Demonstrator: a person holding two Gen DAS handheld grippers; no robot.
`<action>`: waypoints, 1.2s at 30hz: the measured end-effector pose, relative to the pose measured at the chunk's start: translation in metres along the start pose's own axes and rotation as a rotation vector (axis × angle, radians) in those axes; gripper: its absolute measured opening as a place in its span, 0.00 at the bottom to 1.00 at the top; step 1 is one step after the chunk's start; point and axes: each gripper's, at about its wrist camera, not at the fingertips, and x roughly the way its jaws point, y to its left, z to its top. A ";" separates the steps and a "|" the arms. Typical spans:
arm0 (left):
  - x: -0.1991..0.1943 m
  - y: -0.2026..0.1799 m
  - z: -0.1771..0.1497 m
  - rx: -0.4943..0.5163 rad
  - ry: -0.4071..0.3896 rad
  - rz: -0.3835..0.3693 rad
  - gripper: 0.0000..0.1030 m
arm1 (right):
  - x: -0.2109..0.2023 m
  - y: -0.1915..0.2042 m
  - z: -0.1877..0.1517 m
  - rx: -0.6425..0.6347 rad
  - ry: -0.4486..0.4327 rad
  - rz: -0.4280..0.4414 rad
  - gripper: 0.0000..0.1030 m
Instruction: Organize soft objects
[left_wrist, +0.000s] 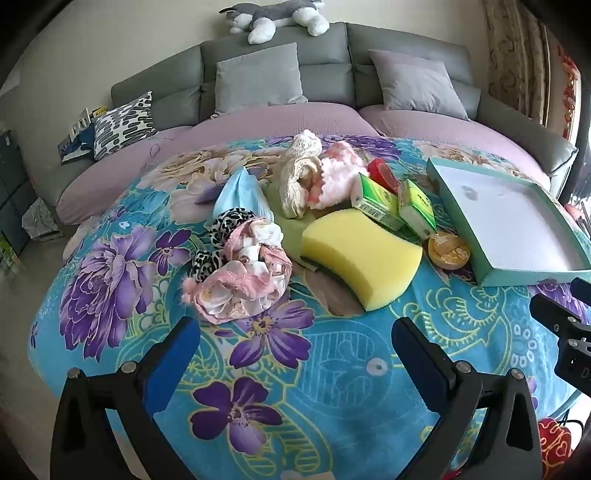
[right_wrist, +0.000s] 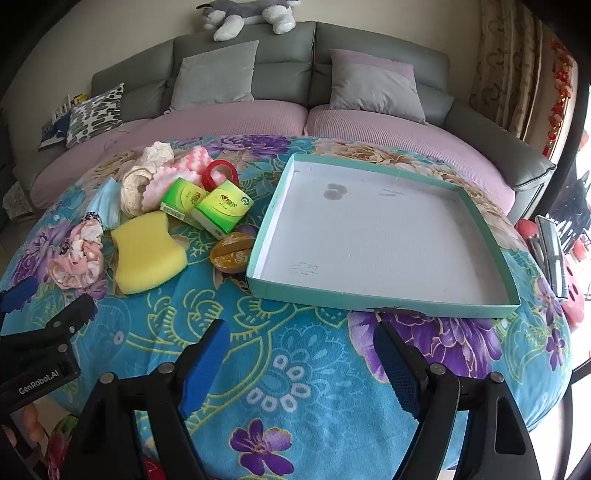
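The blanket (left_wrist: 332, 369) is turquoise with purple and beige flowers and yellow scrolls. The sponge (left_wrist: 360, 256) is plain yellow. The tray (right_wrist: 380, 236) is white inside with a teal rim. The two boxes (right_wrist: 221, 210) are green and yellow. The scrunchie (left_wrist: 221, 221) is leopard-spotted black and white, the mask (left_wrist: 240, 194) pale blue.

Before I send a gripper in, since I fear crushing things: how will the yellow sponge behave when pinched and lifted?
The yellow sponge looks like thick open foam, so it will probably squash between the pads and spring back. It likely weighs little for its bulk. Its curved block shape lies flat on the blanket, so it should not roll.
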 end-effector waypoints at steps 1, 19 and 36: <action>0.000 0.001 0.000 -0.004 -0.001 -0.001 1.00 | -0.001 -0.001 0.000 0.000 0.000 0.000 0.80; 0.002 0.004 -0.001 -0.032 -0.001 0.000 1.00 | -0.001 0.000 -0.001 -0.002 0.001 -0.007 0.80; 0.000 0.003 -0.002 -0.023 -0.008 0.002 1.00 | 0.000 -0.001 -0.001 -0.002 0.002 -0.007 0.80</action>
